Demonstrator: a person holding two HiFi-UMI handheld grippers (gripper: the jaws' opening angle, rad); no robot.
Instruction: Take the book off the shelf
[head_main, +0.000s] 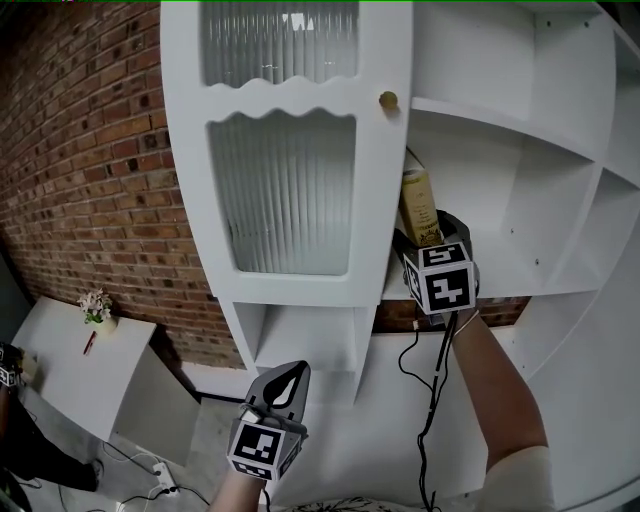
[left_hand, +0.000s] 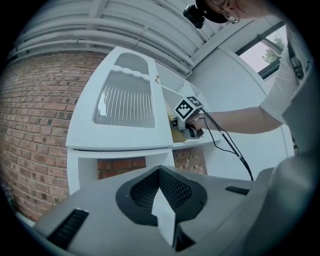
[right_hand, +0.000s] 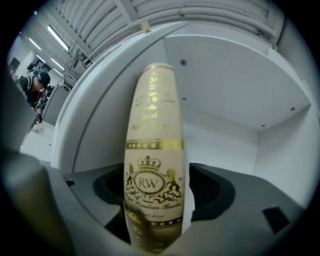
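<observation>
Book (right_hand: 154, 165) upright between the right gripper (head_main: 428, 238) jaws, spine facing out. Jaws spread wide, a sliver of gap visible beside the spine on one side, pads not pressing. Book standing on a white cabinet shelf (head_main: 520, 288), at its left end, just beside the edge of the ribbed-glass cabinet door (head_main: 285, 190). Door with a brass knob (head_main: 388, 100), overlapping the book's left side in the head view. Left gripper (head_main: 292, 376) low, well apart from the shelf, jaws pressed together, empty. Brick wall (head_main: 90, 150) to the left. Black cable (head_main: 438, 385) hanging below the right gripper. Cream spine, gold bands, crown and "RW" emblem.
</observation>
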